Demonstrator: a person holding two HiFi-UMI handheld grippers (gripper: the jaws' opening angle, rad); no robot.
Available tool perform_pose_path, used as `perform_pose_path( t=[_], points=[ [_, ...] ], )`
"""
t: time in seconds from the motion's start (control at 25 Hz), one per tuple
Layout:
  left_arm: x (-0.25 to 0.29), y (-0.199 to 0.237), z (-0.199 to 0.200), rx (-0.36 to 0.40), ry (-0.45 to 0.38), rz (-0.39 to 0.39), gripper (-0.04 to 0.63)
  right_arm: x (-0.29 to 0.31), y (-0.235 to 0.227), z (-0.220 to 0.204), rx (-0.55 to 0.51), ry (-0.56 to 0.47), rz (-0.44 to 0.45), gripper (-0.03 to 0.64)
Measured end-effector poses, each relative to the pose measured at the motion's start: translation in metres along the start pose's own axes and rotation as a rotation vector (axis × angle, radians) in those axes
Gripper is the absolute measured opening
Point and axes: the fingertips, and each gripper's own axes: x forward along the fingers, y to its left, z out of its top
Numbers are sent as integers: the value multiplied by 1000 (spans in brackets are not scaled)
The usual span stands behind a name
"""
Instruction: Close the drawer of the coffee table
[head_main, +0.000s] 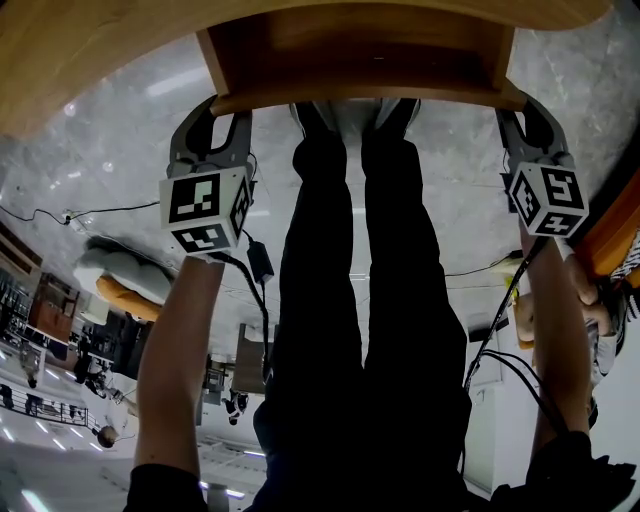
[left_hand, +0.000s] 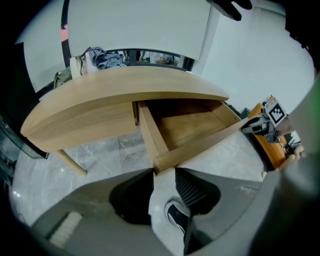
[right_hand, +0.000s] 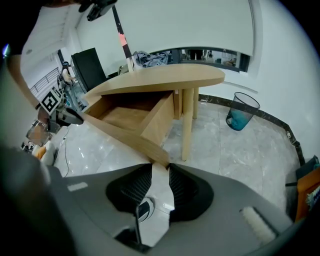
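Gripping the pulled-out light wooden drawer (head_main: 360, 98) at both front corners, left hand-held gripper (left_hand: 164, 172) and right hand-held gripper (right_hand: 160, 167) clamped on, needing next an even, straight push under the rounded wooden surface (head_main: 100, 50).

At top centre, the drawer (head_main: 360, 55) is drawn out under the desk (head_main: 80, 50), flanked by the left gripper (head_main: 215, 105) and right gripper (head_main: 520, 108).

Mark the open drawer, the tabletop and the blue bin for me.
drawer (left_hand: 187, 127), left gripper view, on its bare inside floor.
tabletop (left_hand: 125, 82), left gripper view, on its flat upper surface.
blue bin (right_hand: 240, 117), right gripper view, on its outer wall.
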Motion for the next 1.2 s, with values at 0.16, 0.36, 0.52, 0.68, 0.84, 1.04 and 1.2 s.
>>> perform_pose_path(
  t=[0.16,0.36,0.52,0.68,0.84,1.04,1.2],
  points=[
    [3,5,4,-5,-28,3,144,4,0,4,10,0,-6,112],
    [5,13,14,-39,-37,17,144,9,-1,18,14,-9,-8,112],
    [13,20,32,-31,-64,21,144,17,-10,32,18,-24,-6,112],
    [20,26,47,-27,-101,27,144,22,-17,45,21,-32,-9,112],
    [22,30,57,-51,-121,36,144,26,-21,54,12,-29,-4,112],
    [24,28,68,-86,-142,46,144,25,-30,62,14,-40,-5,112],
    [26,33,77,-110,-152,57,144,29,-33,71,28,-51,-10,112]
  ],
)
